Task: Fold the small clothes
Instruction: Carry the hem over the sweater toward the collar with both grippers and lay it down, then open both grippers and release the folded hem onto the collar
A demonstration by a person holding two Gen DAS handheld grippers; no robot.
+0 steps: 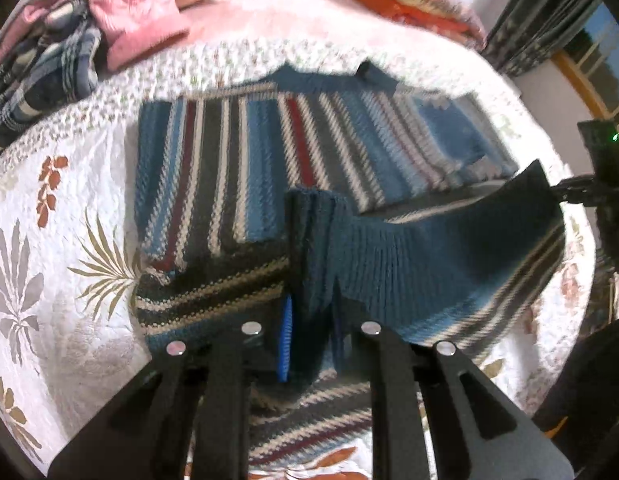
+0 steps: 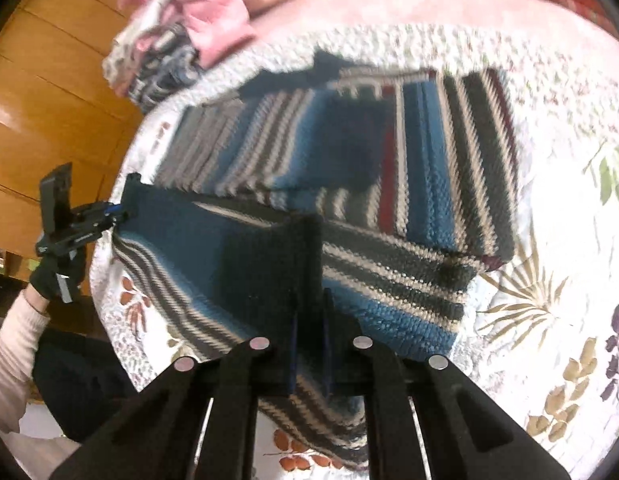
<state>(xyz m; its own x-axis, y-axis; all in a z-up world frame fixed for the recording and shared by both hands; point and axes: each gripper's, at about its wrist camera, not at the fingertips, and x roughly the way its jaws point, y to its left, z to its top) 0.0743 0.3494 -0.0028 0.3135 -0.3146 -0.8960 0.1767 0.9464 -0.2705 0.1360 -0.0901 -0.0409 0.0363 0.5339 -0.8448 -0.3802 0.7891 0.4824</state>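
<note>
1. A striped knit sweater is spread flat on the bed, out ahead of both tools. One sleeve looks to be already folded across the body, so the fold is judged partly done.

2. The near hem is lifted off the bed and stretched between the two tools, so the bottom-up fold looks to be the step in hand. It's not laid down yet.

3. Still left, as a guess: the hem gets carried forward over the body, dropped, and smoothed. Whether another fold is needed after that can't be told.

4. The left tool is pinched narrow on the ribbed hem. Dark blue knit is bunched right between its fingers.

5. The right tool is also clamped narrow on the hem, with fabric rising straight up from between its fingers.

6. In the right wrist view the left tool is seen off to the far left, level with the hem corner. It's held by a gloved hand with a pale sleeve behind it.

7. Both tools are held low and pointed forward over the near bed edge, well apart.

8. A pile of other clothes sits far ahead and to the left, untouched.
</note>
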